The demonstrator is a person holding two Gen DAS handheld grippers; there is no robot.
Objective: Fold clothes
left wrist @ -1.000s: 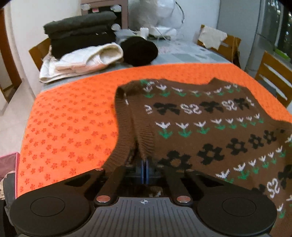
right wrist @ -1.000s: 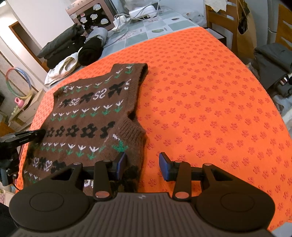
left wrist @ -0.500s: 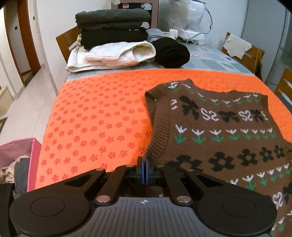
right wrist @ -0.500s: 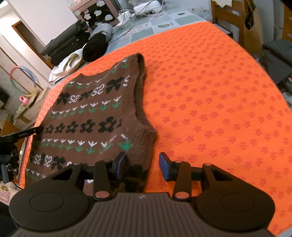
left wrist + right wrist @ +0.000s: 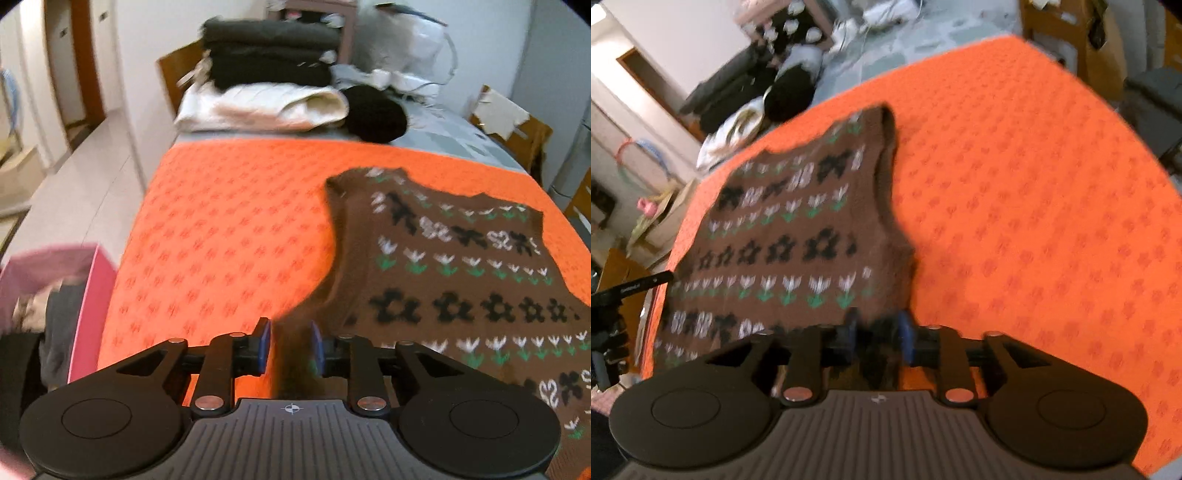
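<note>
While the brown knitted vest (image 5: 461, 280) lies spread on the orange cloth (image 5: 221, 236), we judge the laying-out done and the first fold next. Our left gripper (image 5: 289, 345) is opening, a bunched corner of hem between its blue pads, apparently no longer pinched. Our right gripper (image 5: 877, 338) is closing around the other hem corner; whether it presses yet, we cannot tell. The vest's long axis runs straight ahead of both pairs of fingers, shoulders at the far end. Next we need a firm pinch on both corners.
</note>
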